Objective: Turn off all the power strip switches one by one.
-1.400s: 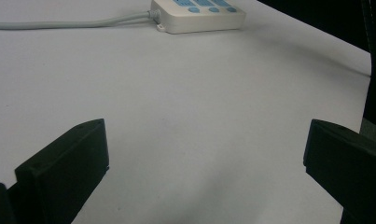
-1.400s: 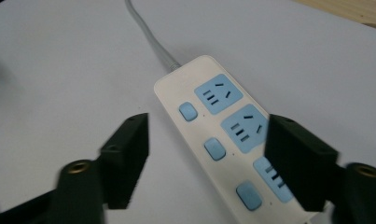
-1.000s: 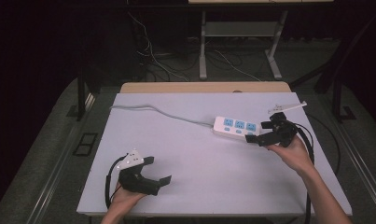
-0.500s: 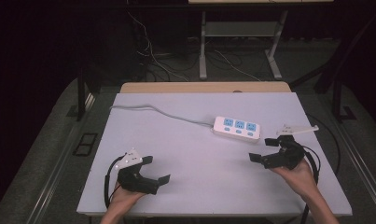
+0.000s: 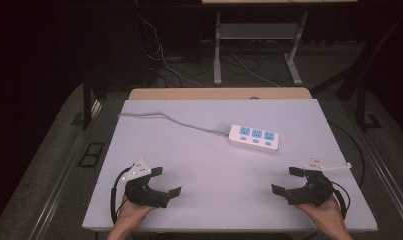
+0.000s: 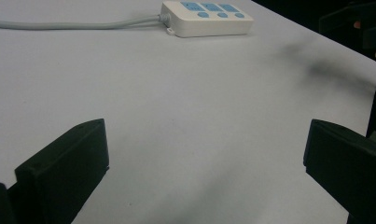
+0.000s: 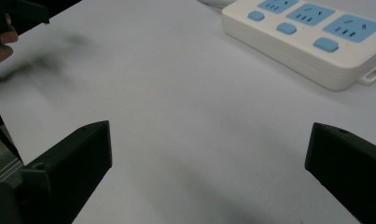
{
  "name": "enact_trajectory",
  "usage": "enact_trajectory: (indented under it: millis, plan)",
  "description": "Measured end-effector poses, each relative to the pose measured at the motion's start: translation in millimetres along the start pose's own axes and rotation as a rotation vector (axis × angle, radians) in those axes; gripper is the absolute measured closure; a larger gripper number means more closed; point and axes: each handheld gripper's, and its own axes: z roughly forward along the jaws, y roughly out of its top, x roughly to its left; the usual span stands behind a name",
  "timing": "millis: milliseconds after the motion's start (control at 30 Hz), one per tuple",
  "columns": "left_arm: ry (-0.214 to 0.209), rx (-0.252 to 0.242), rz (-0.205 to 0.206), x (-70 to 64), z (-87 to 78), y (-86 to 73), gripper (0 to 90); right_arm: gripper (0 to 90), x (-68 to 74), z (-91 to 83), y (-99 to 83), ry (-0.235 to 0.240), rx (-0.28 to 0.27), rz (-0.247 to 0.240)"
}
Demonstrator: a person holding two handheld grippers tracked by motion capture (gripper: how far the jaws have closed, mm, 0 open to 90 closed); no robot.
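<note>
Table (image 5: 199,150) is mostly bare, with the power strip (image 5: 254,137) right of center toward the far edge, long axis running left-right, cord (image 5: 164,117) trailing off far-left. Right gripper (image 5: 294,182) looks nearer to it than left gripper (image 5: 164,182); the strip lies forward and inward of both. Both have jaws spread wide, holding nothing.

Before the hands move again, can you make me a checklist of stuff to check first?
1. Left tool open, nothing between its jaws: ok.
2. Right tool open, nothing between its jaws: ok.
3. Power strip lying flat on the table, sockets up: ok.
4. Both tools apart from the power strip: ok.
5. Grey cord running away from both tools: ok.
6. Power strip switched on or plugged in: cannot tell.
</note>
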Motion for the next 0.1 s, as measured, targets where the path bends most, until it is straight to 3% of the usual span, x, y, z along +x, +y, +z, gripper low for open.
enact_trajectory:
  millis: [100]
  plan:
    - [0.001,-0.001,-0.001,0.0,0.7,0.2,0.0,0.4,0.0,-2.2,-6.1,0.004,-0.007,0.008]
